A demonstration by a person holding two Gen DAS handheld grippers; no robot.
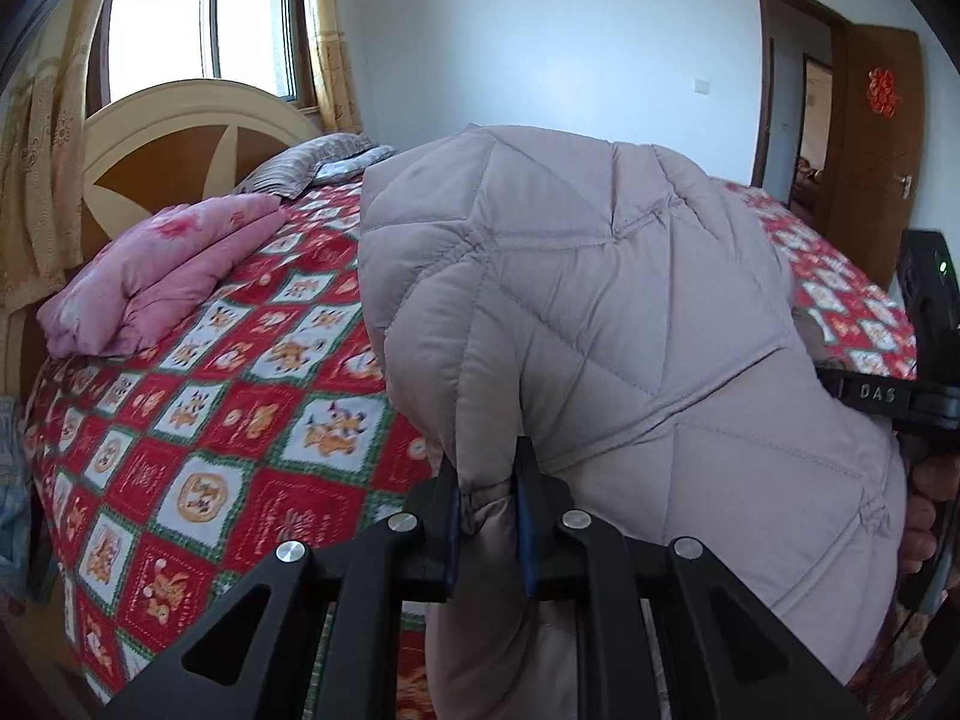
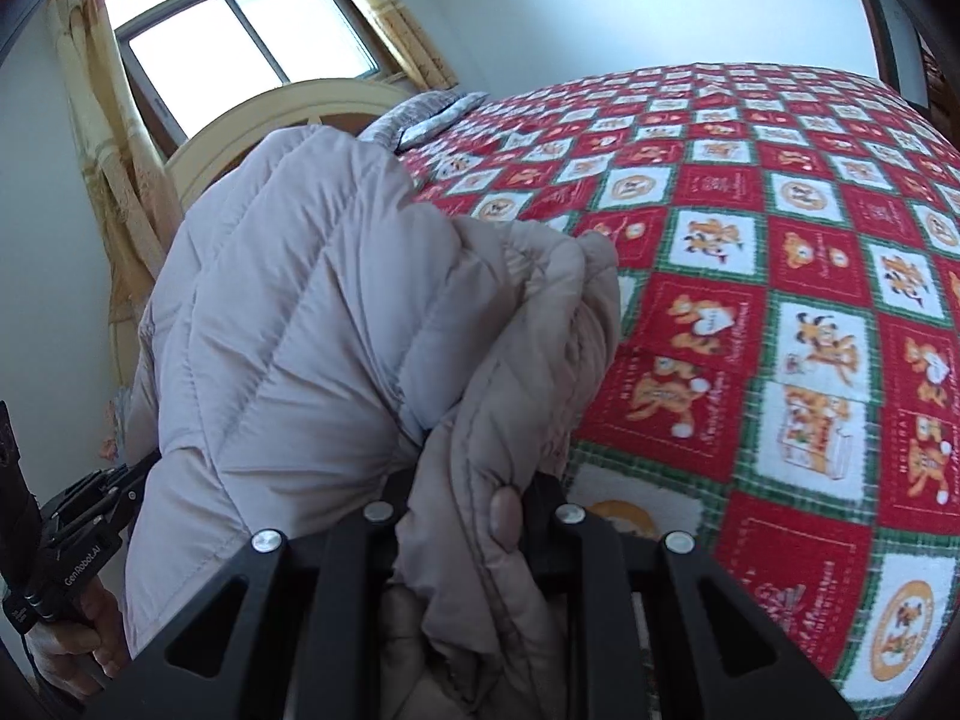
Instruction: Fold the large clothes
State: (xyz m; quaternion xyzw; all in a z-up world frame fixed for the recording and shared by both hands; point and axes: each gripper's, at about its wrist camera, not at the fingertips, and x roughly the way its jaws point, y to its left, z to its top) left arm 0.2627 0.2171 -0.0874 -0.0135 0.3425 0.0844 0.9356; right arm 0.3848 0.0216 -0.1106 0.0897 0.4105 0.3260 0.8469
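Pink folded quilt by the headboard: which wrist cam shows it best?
Left wrist view. The pink folded quilt lies in plain sight on the red patterned bedspread, left of the grey quilted coat. In the right wrist view it does not show: the coat fills the side towards the headboard.

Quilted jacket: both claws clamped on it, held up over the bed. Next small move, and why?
Probably carry the quilted jacket forward and lower it onto the bedspread. The left claw and right claw each pinch a bunched edge, and the jacket hangs in folds between them, not spread flat. The checked cover ahead looks free, so laying it out there should allow a clean fold.
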